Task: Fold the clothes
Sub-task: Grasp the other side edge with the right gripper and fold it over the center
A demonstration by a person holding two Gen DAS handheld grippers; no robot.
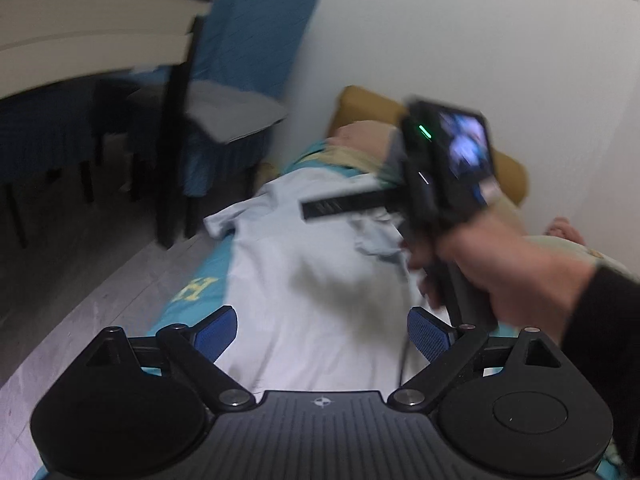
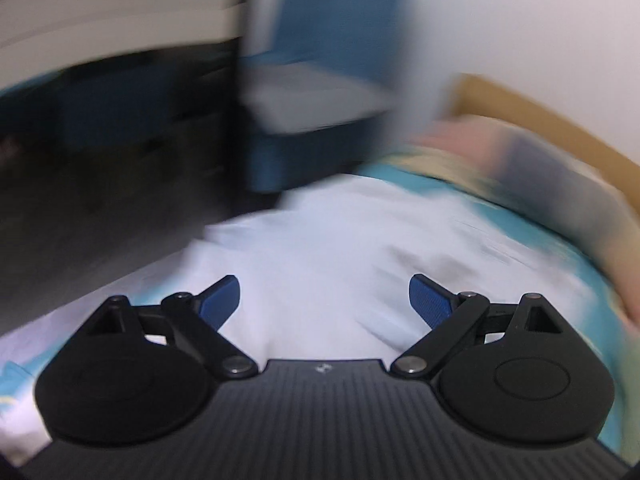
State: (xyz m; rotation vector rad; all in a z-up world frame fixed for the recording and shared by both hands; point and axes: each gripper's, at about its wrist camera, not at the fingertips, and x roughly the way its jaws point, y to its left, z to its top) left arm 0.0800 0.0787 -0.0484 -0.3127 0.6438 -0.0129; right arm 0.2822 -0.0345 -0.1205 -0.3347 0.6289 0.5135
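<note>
A pale white-blue garment (image 1: 304,264) lies spread along a bed with a teal sheet (image 1: 200,288). My left gripper (image 1: 322,334) hovers over the garment's near end, open, with nothing between its blue pads (image 1: 216,332). A hand (image 1: 500,264) holds the other gripper's black body (image 1: 440,184) above the garment's far right part, one dark finger (image 1: 340,204) pointing left. In the blurred right wrist view, my right gripper (image 2: 326,304) is open and empty above the same garment (image 2: 340,240).
A pile of other clothes (image 1: 360,140) lies at the bed's far end against a yellow-brown board (image 1: 508,172). A blue-covered chair (image 1: 248,60) and a dark table leg (image 1: 176,160) stand left of the bed. Grey floor (image 1: 100,300) runs along the left.
</note>
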